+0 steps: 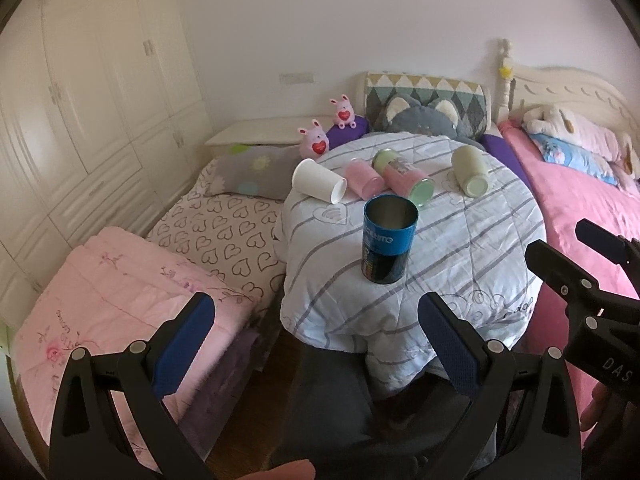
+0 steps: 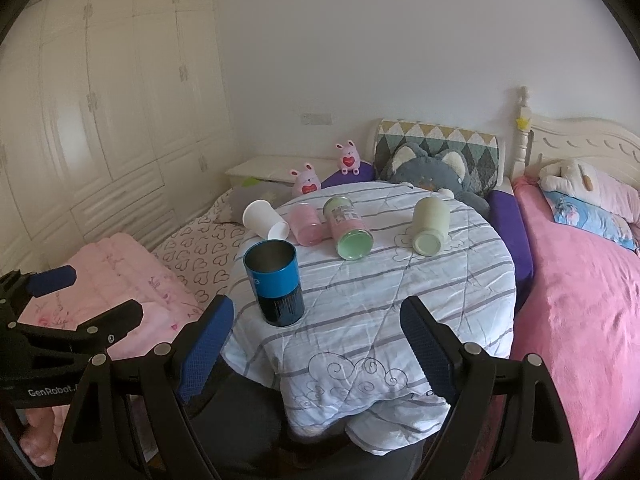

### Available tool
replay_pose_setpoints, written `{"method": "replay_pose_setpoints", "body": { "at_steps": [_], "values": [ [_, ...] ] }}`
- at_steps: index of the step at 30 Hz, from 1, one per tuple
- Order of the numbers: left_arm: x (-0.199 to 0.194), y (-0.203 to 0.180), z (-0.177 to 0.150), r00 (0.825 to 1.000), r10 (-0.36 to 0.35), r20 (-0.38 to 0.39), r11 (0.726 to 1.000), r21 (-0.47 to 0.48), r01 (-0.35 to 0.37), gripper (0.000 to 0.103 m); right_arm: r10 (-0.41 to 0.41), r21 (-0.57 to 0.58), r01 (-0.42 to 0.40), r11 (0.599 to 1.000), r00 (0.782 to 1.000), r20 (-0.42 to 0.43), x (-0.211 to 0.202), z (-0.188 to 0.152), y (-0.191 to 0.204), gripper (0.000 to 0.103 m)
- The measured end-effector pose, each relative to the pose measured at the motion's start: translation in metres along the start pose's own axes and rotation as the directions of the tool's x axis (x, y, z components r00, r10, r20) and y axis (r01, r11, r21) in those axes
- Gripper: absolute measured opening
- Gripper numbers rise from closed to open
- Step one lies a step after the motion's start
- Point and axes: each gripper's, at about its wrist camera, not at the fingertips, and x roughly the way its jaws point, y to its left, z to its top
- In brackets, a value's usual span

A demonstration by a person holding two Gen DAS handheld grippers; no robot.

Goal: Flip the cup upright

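The round table (image 2: 400, 320) is wholly hidden under a striped quilt that hangs over its near edge, so its top and legs cannot be seen. The lettering on the blue cup (image 1: 389, 240) standing near the table's near edge is too blurred to read in full, and the label on the pink-and-green cup (image 2: 348, 228) lying toward the far edge is too small to tell. The grey cat plush (image 2: 436, 180) beyond the far edge is cut off below by the quilt.

The quilt-draped round tabletop (image 2: 400, 304) carries an upright blue cup (image 2: 276, 282) and four cups (image 2: 352, 226) lying down.
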Motion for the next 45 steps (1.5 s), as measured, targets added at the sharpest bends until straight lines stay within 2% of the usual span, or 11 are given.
{"method": "replay_pose_setpoints", "body": {
  "at_steps": [26,45],
  "values": [
    [-0.0025,0.0011,-0.0015,1.000,-0.018,-0.005,1.000,0.006,0.018,0.103,0.004,-0.003,-0.004,1.000,1.000,0.002,-0.0054,0.0038,0.0018,0.087],
    [0.0052,0.0011,0.0003,1.000,-0.004,-0.007,0.999,0.032,0.004,0.103,0.011,-0.001,-0.011,1.000,1.000,-0.015,0.0025,0.0030,-0.0012,0.087]
  ]
}}
